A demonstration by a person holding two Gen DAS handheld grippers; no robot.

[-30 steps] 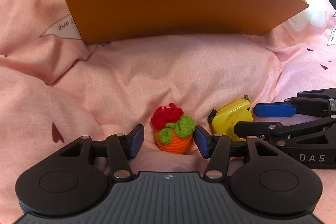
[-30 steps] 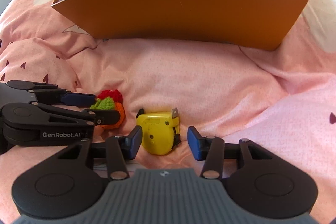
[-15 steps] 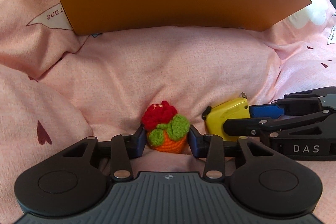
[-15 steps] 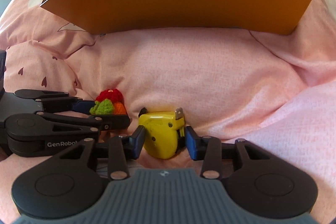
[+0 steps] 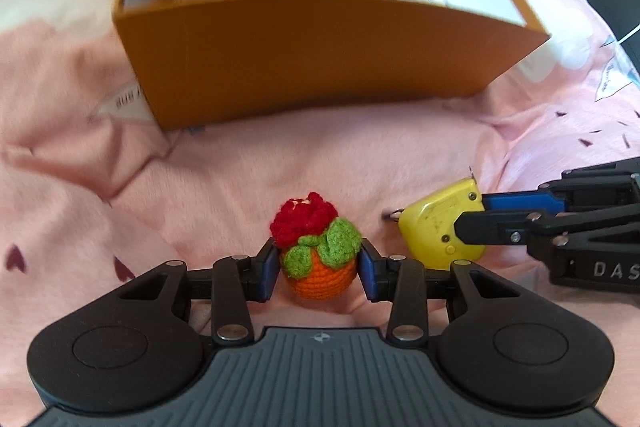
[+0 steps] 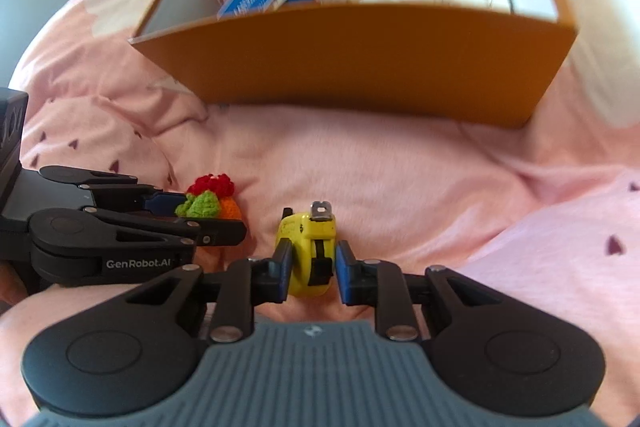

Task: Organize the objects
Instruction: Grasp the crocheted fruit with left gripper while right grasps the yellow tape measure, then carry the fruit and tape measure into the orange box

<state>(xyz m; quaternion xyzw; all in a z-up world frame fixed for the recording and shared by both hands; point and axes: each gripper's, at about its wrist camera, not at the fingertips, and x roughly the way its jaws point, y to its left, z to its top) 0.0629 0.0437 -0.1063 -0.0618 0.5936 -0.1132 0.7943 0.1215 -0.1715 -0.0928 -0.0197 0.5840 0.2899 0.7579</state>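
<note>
We see an orange crochet pot (image 5: 326,277) with a red flower and green leaves, a yellow tape measure (image 6: 308,253), an orange box (image 5: 320,55), and pink bedding (image 5: 340,155) with dark hearts.

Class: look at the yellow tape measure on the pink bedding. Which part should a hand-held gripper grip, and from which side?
Grip the tape measure across its two flat side faces, coming steeply from above. It stands on edge, so those faces sit parallel for the pads; the right hand-held gripper holds it so.
</note>
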